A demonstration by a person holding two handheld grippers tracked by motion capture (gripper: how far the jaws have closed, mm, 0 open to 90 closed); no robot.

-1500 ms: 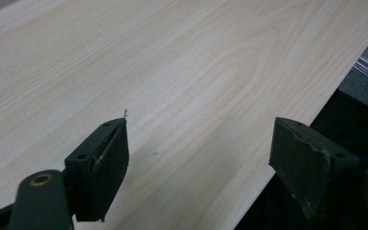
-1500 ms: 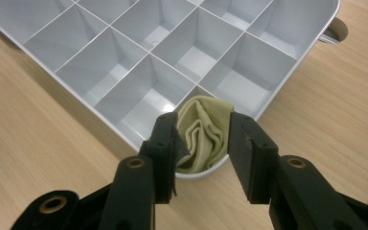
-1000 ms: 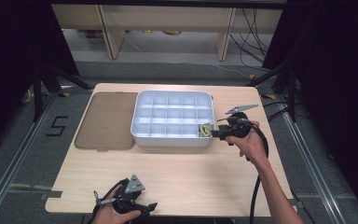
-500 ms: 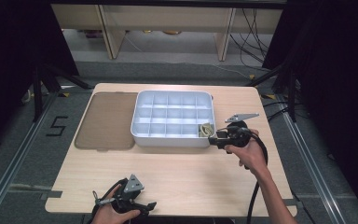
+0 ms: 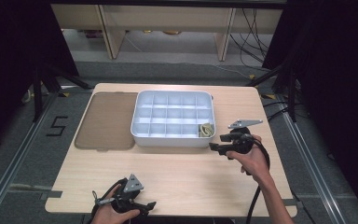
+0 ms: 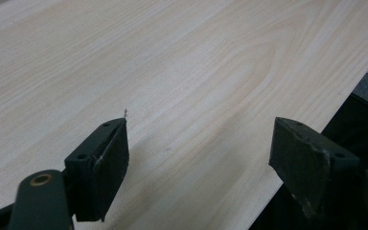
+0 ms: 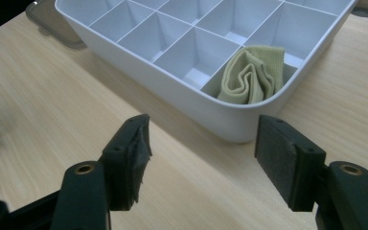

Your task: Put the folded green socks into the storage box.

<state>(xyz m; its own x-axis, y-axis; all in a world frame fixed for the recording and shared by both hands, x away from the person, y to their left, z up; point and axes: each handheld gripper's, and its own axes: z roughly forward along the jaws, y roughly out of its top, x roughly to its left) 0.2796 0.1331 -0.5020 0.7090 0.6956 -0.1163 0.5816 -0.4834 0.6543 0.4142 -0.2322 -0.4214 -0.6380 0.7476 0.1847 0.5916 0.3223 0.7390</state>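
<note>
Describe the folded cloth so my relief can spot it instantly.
Start at the white divided tray in the middle of the table. Go to its near right corner compartment, closest to the right hand-held gripper. The olive-green folded cloth lies there; the other compartments look empty.

You see a soft olive cloth (image 7: 254, 76) folded in the smooth white plastic tray (image 7: 182, 93), on the matt pale wood table (image 7: 48, 115).

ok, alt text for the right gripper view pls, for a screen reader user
A folded olive-green cloth sits in a corner compartment of a white divided tray on a pale wooden table. In the foreground the right gripper has its two black jaws apart with nothing between them, having just been opening, just short of the tray's corner. A brown lid lies beyond the tray.
</note>
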